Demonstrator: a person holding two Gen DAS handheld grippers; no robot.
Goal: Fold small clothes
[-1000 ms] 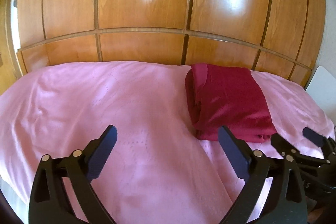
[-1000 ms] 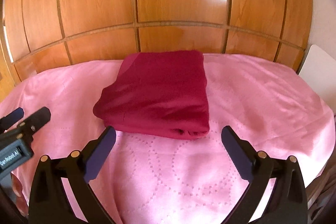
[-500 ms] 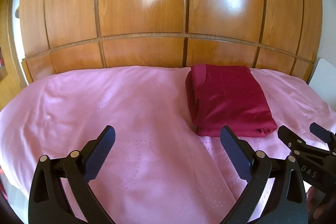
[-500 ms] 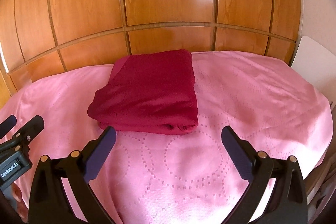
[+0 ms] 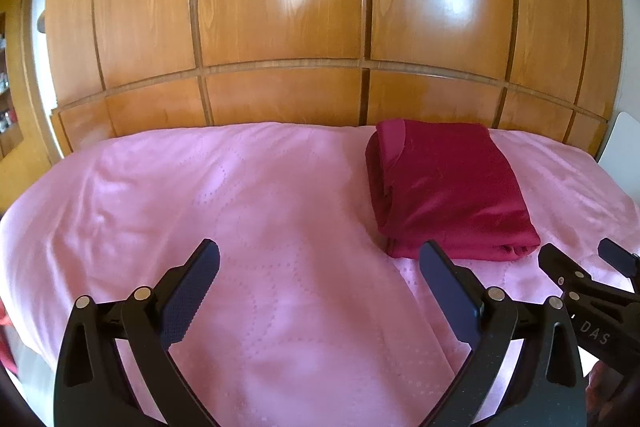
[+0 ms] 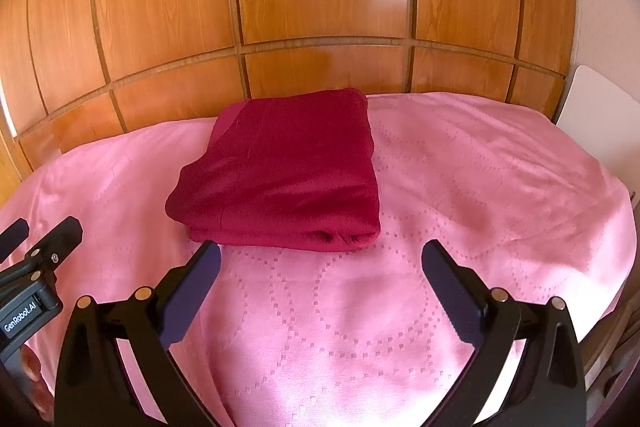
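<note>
A dark red garment [image 5: 448, 187] [image 6: 288, 175] lies folded into a thick rectangle on the pink bedspread [image 5: 248, 227] [image 6: 460, 187], near the far edge. My left gripper [image 5: 320, 259] hovers open over bare bedspread, to the left of the garment and nearer than it. Open too, my right gripper [image 6: 320, 259] hangs just in front of the garment's near edge, with nothing between its fingers. Each gripper shows at the side of the other's view: the right gripper [image 5: 580, 263] at the right edge, the left gripper [image 6: 40, 235] at the left edge.
Glossy wooden panelled doors [image 5: 280, 27] [image 6: 320, 7] rise directly behind the bed. A white panel [image 6: 596, 107] [image 5: 624, 151] stands at the bed's right end. The bedspread drops off at its near and right edges.
Both grippers have drawn back and up from the garment, which now sits a little farther off. The garment itself has not moved, and both grippers stay open.
</note>
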